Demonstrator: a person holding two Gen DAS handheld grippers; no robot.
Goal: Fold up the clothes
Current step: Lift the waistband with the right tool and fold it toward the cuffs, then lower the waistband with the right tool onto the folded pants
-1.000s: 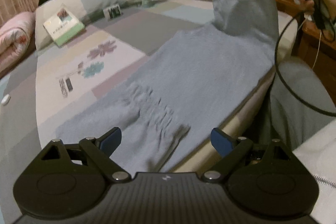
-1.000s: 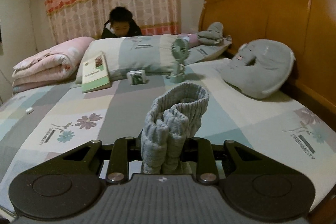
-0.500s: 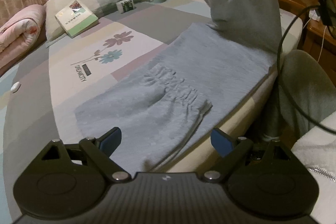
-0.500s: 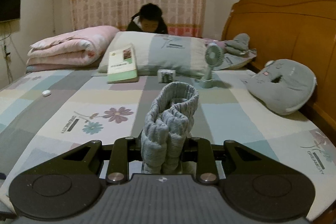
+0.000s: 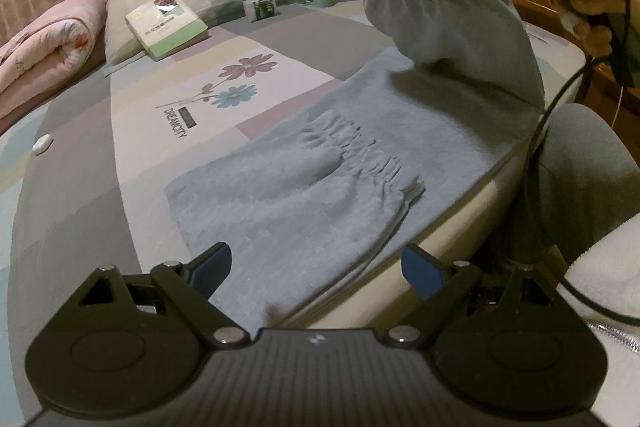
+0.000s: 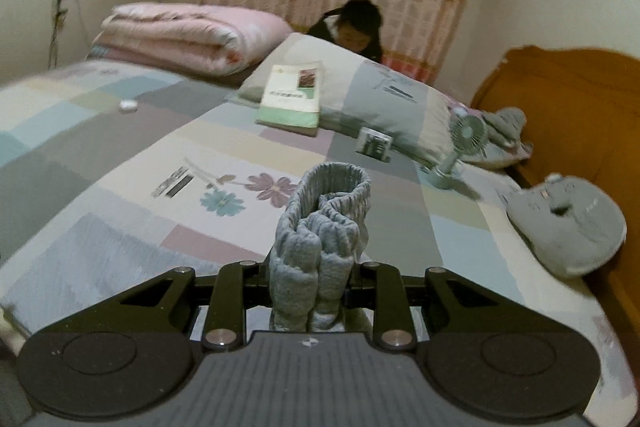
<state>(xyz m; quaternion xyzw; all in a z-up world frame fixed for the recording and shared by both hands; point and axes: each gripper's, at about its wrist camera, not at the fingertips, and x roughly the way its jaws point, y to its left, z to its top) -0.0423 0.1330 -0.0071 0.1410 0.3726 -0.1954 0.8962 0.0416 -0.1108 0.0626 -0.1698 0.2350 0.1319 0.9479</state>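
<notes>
I see the bed (image 5: pixel 80 163) first, its patchwork sheet carrying the grey sweatpants (image 5: pixel 304 195), which lie along the near edge with one leg already doubled over. The fabric looks to me like thick fleece: soft, limp, light, and grippy enough not to slide on the sheet. It will drape and sag wherever I leave it unsupported. The elastic waistband (image 6: pixel 332 211) is the firmest part and my best handle, since its gathered layers bunch into a solid wad. My right hand-held gripper (image 6: pixel 310 291) is clenched on exactly that bunch, lifting that end above the bed. My left hand-held gripper (image 5: pixel 316 267) hangs released, jaws wide, over the folded part near the mattress edge, touching nothing I can make out.
</notes>
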